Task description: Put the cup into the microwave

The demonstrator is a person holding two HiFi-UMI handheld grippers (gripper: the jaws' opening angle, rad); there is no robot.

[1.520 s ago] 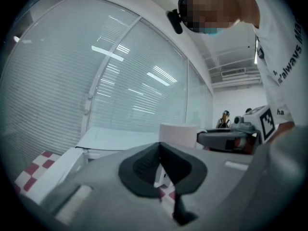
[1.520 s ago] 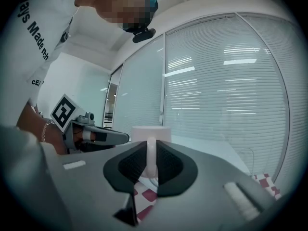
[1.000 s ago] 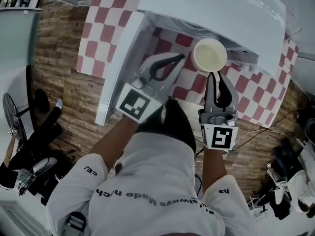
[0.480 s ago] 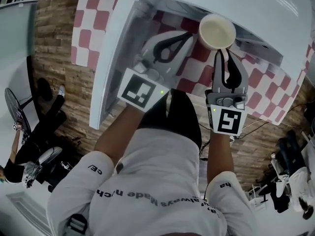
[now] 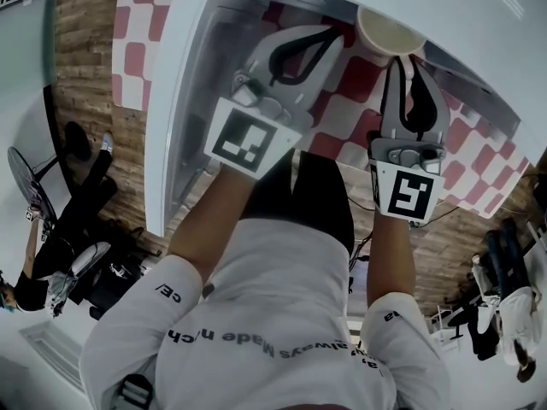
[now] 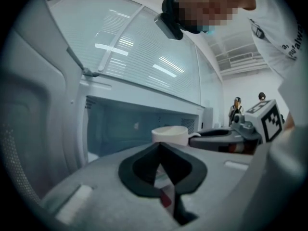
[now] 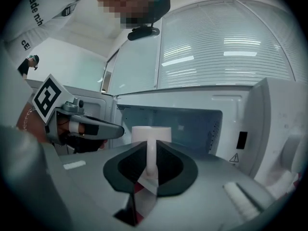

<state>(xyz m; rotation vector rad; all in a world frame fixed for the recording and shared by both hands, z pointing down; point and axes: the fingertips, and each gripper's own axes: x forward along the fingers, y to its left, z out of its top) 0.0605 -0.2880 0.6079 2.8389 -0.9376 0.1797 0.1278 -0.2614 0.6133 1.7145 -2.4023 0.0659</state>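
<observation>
The white cup (image 5: 389,34) hangs by its handle from my right gripper (image 5: 403,58), which is shut on that handle. It is at the mouth of the white microwave (image 5: 479,24), its far rim hidden under the oven's top edge. In the right gripper view the cup (image 7: 151,134) stands upright beyond the jaws (image 7: 151,170), in front of the open cavity (image 7: 192,124). My left gripper (image 5: 329,34) is beside it on the left, shut and holding nothing, near the swung-open door (image 5: 175,118). The left gripper view shows the cup (image 6: 169,134) just past its closed tips (image 6: 159,146).
The microwave stands on a red-and-white checked cloth (image 5: 359,118). Its control panel (image 7: 269,129) is right of the cavity. On the wooden floor (image 5: 81,58), a person (image 5: 60,229) sits at the left and dark gear (image 5: 504,314) lies at the right.
Both grippers have moved forward toward the microwave opening and lower. The cup went with the right gripper and now sits partly under the oven's top edge.
</observation>
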